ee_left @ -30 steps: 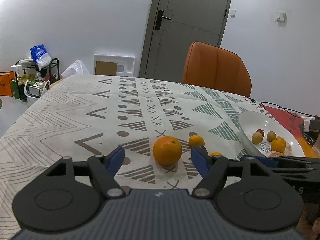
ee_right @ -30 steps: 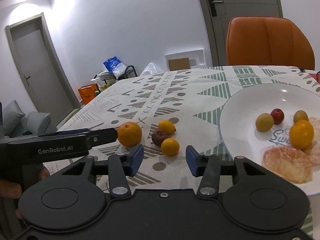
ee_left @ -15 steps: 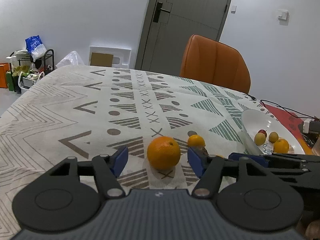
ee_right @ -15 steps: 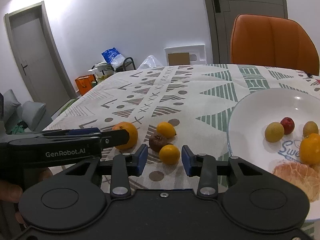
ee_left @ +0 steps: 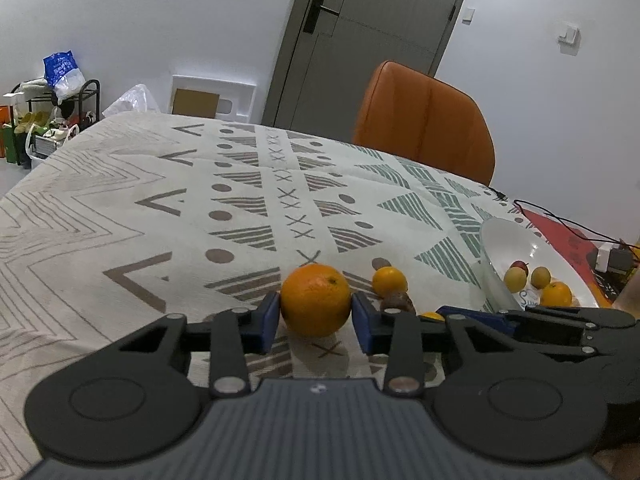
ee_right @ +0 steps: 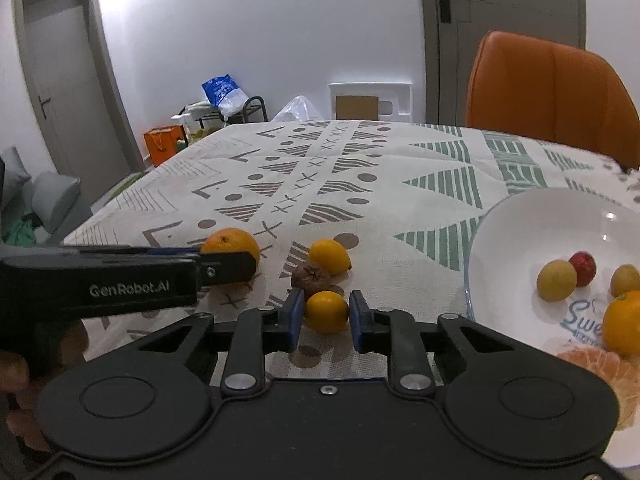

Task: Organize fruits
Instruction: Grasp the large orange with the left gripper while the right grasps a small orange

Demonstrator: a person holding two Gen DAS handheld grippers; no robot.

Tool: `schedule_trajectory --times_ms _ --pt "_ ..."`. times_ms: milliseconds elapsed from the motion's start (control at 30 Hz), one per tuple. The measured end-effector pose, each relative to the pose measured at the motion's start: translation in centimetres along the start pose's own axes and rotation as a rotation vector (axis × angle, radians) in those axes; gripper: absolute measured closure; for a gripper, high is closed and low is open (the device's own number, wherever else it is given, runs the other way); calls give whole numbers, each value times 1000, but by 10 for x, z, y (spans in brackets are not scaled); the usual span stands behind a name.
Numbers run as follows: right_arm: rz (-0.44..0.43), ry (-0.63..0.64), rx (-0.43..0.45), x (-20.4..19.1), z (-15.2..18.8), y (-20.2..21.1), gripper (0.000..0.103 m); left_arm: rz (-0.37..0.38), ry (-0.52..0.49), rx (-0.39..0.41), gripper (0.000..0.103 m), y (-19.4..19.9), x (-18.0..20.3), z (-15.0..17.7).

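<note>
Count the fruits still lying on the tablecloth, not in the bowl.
4: a large orange between the left gripper's fingers, a small yellow citrus between the right gripper's fingers, a brown shrivelled fruit behind it, and another yellow citrus farther back.

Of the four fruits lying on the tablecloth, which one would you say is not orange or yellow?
The wrinkled brown fruit, wedged between the lemon-shaped fruit behind it and the small round one at the right gripper. The big orange sits apart to the left.
</note>
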State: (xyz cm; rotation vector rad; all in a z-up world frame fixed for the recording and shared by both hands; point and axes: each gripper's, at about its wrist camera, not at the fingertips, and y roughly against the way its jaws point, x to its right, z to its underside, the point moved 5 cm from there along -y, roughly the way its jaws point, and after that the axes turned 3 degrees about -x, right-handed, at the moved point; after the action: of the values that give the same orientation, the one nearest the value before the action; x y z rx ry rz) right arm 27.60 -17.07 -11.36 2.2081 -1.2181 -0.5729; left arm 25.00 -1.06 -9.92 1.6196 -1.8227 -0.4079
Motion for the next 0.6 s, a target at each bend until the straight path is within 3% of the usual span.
schedule_trajectory --times_ms 300,600 --pt "-9 -29 69 7 -7 24 81 -10 -26 38 66 15 12 -7" --pt "25 -99 123 40 -5 51 81 7 -64 57 66 21 36 -8"
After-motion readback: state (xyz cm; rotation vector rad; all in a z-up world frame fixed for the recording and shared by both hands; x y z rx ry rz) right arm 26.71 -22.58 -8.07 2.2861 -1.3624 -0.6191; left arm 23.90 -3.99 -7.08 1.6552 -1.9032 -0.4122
